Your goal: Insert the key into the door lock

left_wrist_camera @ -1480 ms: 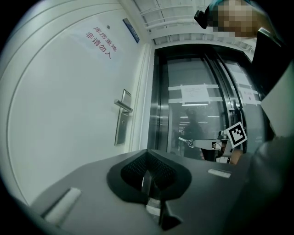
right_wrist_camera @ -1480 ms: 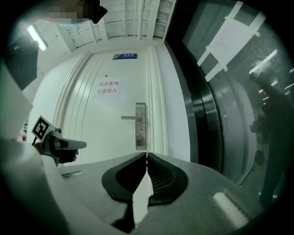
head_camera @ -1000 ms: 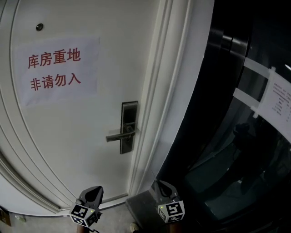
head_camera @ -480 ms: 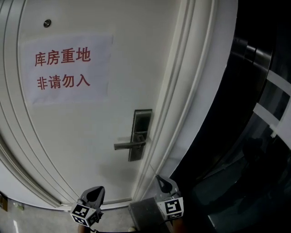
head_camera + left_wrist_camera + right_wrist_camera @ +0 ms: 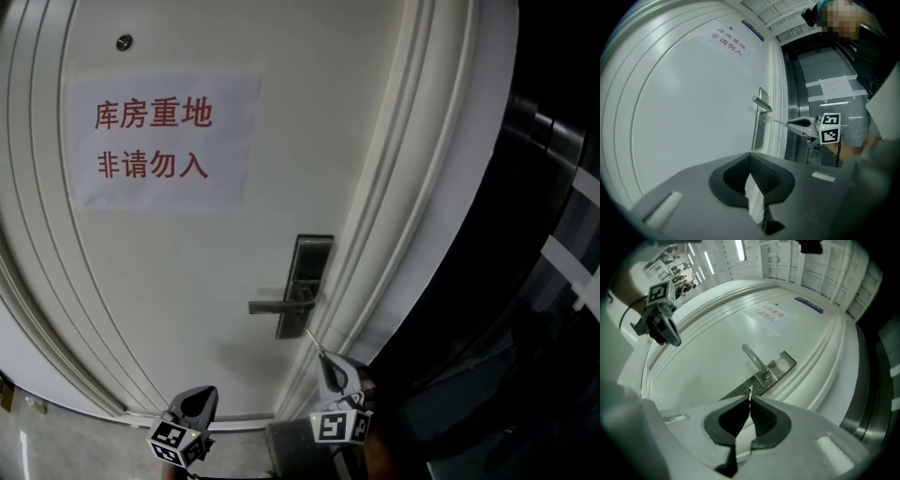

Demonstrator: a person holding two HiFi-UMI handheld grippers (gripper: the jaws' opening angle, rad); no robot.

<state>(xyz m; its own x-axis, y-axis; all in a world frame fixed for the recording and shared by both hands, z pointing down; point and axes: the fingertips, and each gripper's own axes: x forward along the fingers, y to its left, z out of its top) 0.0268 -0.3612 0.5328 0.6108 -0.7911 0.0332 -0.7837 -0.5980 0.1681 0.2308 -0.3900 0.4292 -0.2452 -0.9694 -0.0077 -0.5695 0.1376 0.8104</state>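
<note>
The white door [image 5: 187, 272] carries a steel lock plate [image 5: 309, 279] with a lever handle [image 5: 277, 306]. My right gripper [image 5: 325, 359] sits just below the plate, shut on a thin metal key [image 5: 312, 339] that points up at the plate's lower end. In the right gripper view the key [image 5: 749, 391] shows edge-on between the pads, close before the lock plate [image 5: 780, 365] below the handle [image 5: 753, 358]; the keyhole is hidden behind the key. My left gripper [image 5: 199, 397] hangs lower left, shut and empty; its pads [image 5: 761, 176] meet at the tip.
A paper sign with red characters [image 5: 159, 141] is taped on the door's upper half. The moulded door frame [image 5: 412, 187] runs along the right, with dark glossy panels [image 5: 553, 281] beyond it. A person stands behind the grippers [image 5: 881, 122].
My right gripper has risen toward the lock plate and rolled, and the key tip now shows just under the plate. The head view has swung left. The left gripper has barely moved.
</note>
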